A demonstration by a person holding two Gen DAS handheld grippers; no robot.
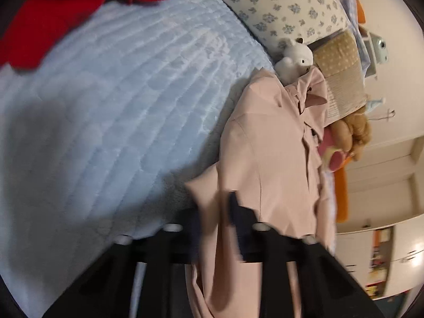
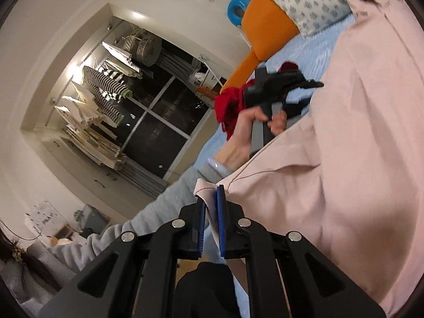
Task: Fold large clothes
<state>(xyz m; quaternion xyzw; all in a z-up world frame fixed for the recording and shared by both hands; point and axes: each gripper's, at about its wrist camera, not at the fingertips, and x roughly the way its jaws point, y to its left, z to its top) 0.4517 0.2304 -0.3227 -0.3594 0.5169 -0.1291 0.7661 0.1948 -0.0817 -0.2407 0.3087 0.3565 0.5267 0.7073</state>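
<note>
A large pale pink garment (image 1: 273, 143) lies on the light blue quilted bedspread (image 1: 119, 100), its collar toward the pillows. In the left wrist view my left gripper (image 1: 217, 212) is blurred at the garment's near end, and a strip of pink cloth runs down between its dark fingers, so it is shut on the fabric. In the right wrist view my right gripper (image 2: 210, 198) has its blue pads (image 2: 220, 212) pressed on a corner of the pink garment (image 2: 344, 145), lifted off the bed. The left gripper (image 2: 315, 84) shows there too, held by a hand (image 2: 249, 129), its tip at the garment's far edge.
A red garment (image 1: 53, 13) lies crumpled at the far side of the bed. A floral pillow (image 1: 286, 5), a white plush toy (image 1: 294, 58) and a brown plush toy (image 1: 355, 132) sit by the orange headboard (image 2: 265, 13). A dark window (image 2: 164, 111) and an open wardrobe lie beyond.
</note>
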